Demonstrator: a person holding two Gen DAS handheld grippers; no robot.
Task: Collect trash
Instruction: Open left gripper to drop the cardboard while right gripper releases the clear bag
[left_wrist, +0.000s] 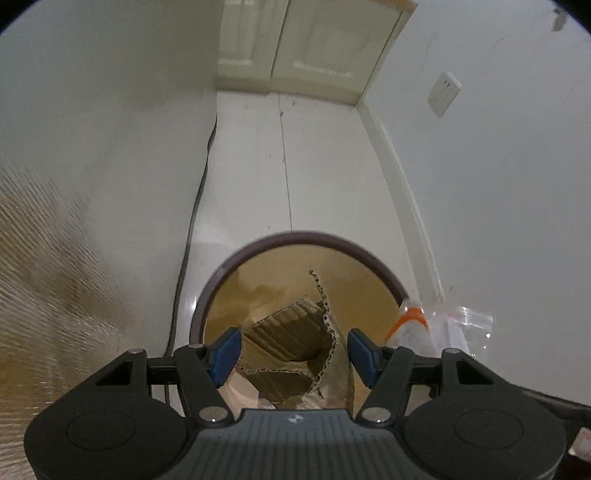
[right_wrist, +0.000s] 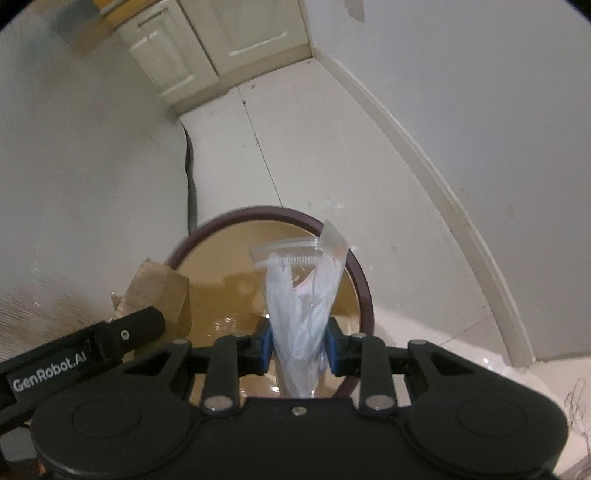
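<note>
above the round bin (left_wrist: 295, 240), left gripper (left_wrist: 293, 350) clamps cardboard (left_wrist: 291, 332), right gripper (right_wrist: 299, 343) clamps plastic bag (right_wrist: 303, 295).

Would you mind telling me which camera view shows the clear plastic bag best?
The right wrist view: the clear plastic bag stands centred, clamped over the bin. The left wrist view catches only its crumpled edge at the right.

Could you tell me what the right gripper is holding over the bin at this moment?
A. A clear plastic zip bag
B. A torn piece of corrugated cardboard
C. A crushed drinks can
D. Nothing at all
A: in the right wrist view the right gripper has its blue pads closed on a clear plastic zip bag above the round bin; the cardboard is in the left gripper.
</note>
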